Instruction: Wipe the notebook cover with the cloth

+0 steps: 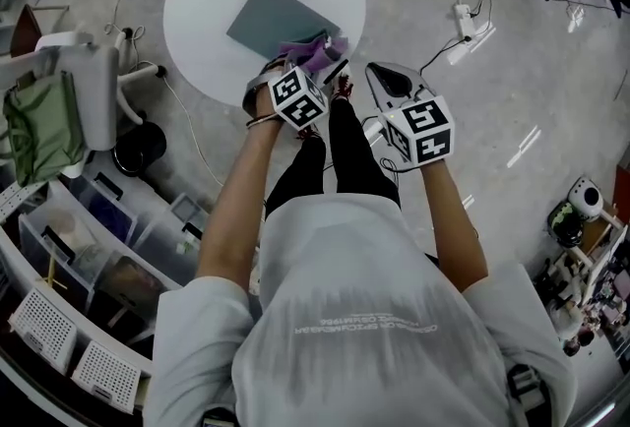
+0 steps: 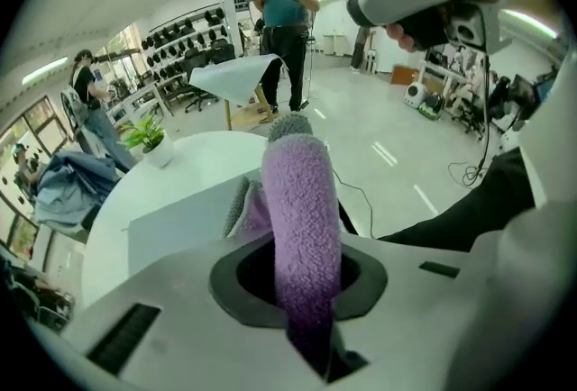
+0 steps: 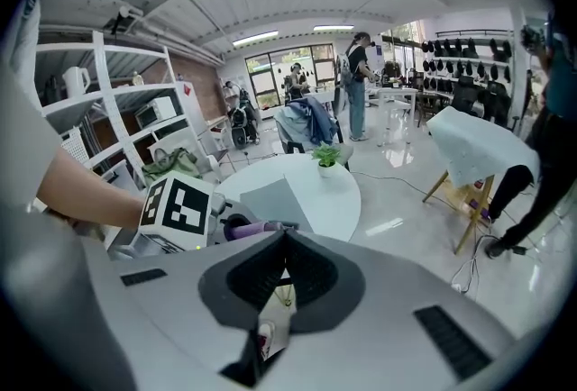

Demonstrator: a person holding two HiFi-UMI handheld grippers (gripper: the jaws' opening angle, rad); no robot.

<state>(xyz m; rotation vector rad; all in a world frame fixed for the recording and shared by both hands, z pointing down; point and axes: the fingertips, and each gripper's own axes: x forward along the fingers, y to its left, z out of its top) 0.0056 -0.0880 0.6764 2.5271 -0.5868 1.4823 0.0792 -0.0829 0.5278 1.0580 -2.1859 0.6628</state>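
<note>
Left tongs (image 1: 317,67), clamped on the purple cloth (image 1: 313,48), reach the table (image 1: 197,12) nearer than the closed, empty right tongs (image 1: 386,81), with the grey notebook (image 1: 276,17) at eleven o'clock.

We see cloth (image 2: 302,218) fluffy, rough pile, matt; notebook cover (image 1: 278,18) matt, smooth; table top (image 1: 204,0) smooth; floor (image 1: 512,71) glossy, reflecting lamps.

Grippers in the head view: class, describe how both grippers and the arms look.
The left gripper and right gripper are white with dark jaw insides; each carries a cube of black-and-white square markers. The arms are bare below short white T-shirt sleeves.
</note>
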